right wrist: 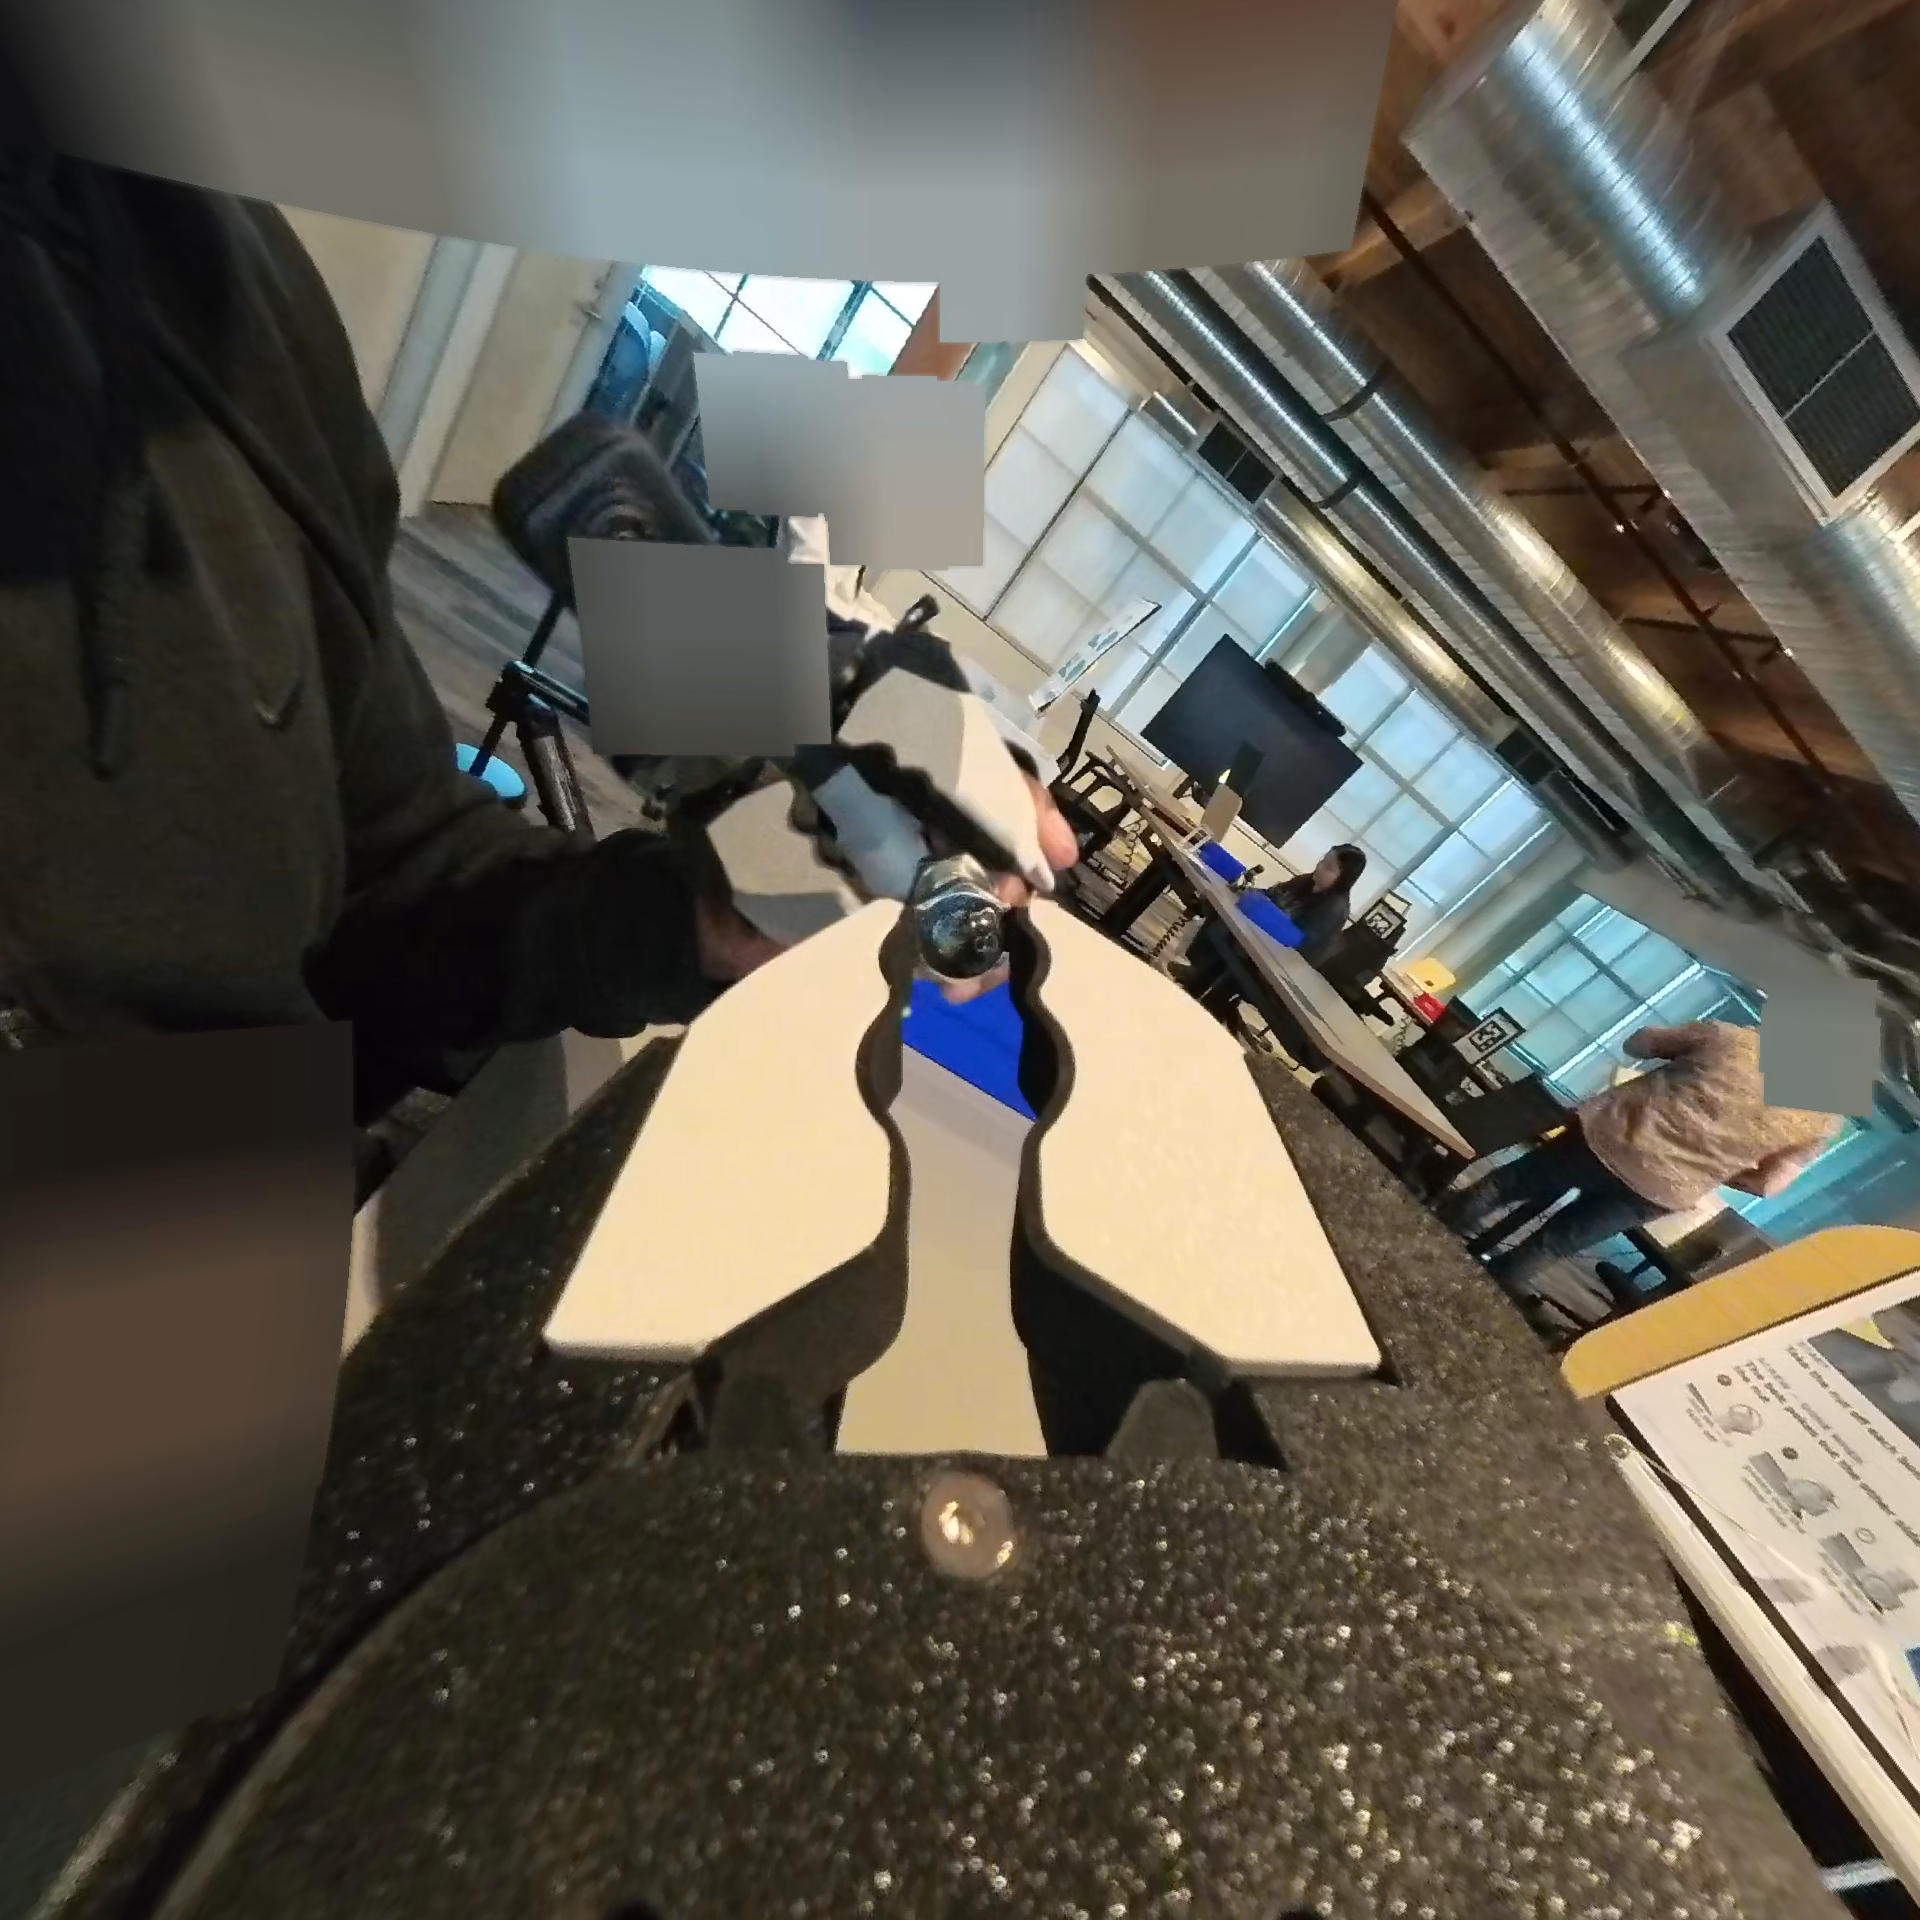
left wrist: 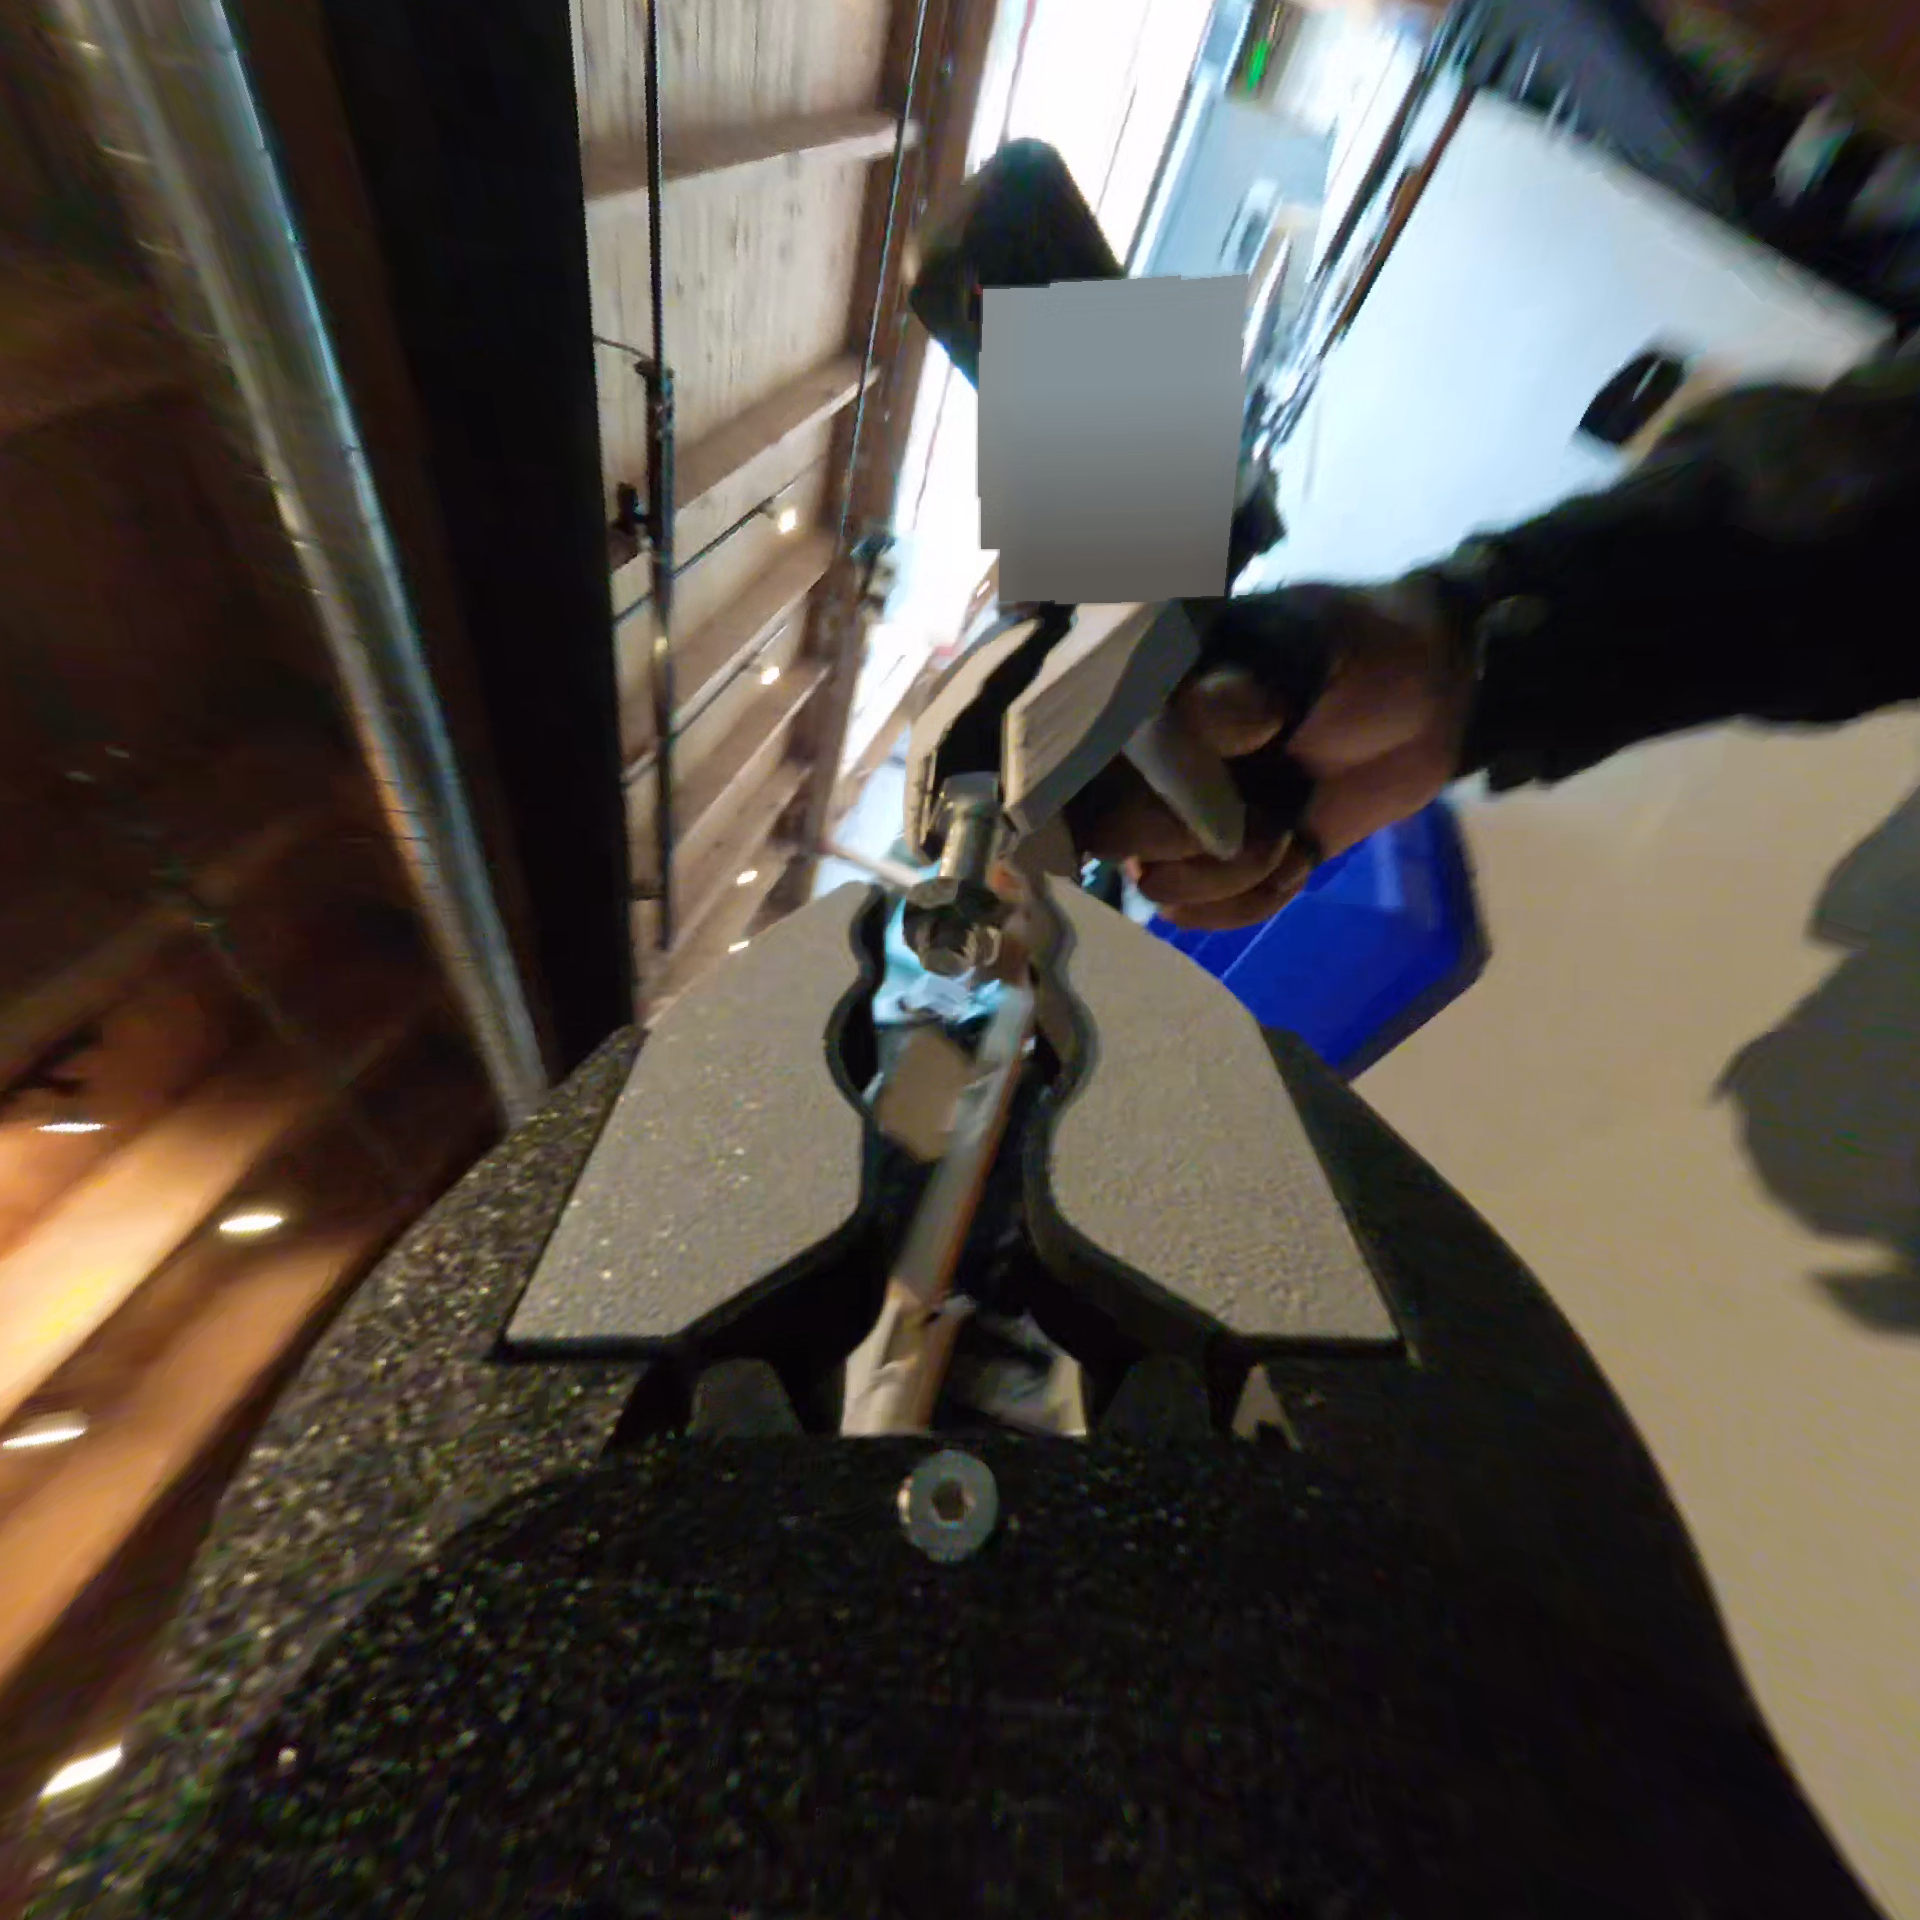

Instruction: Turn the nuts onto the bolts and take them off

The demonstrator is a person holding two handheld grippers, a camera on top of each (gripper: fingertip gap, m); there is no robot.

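Observation:
Both grippers meet tip to tip in mid-air on one steel bolt. In the left wrist view my left gripper [left wrist: 961,925] is shut on the hex nut [left wrist: 948,940], which sits on the bolt's shank [left wrist: 966,842]. The shank runs up into my right gripper [left wrist: 997,800], held by a gloved hand [left wrist: 1299,748]. In the right wrist view my right gripper [right wrist: 956,925] is shut on the bolt's shiny round head [right wrist: 956,932]. The nut [right wrist: 940,876] sits just behind it in my left gripper [right wrist: 956,862].
A blue bin [left wrist: 1351,956] stands on the pale table [left wrist: 1558,1351] below the grippers, and shows through the finger gap in the right wrist view [right wrist: 966,1039]. A printed instruction sheet [right wrist: 1818,1507] lies at the right. People sit at far tables [right wrist: 1320,894].

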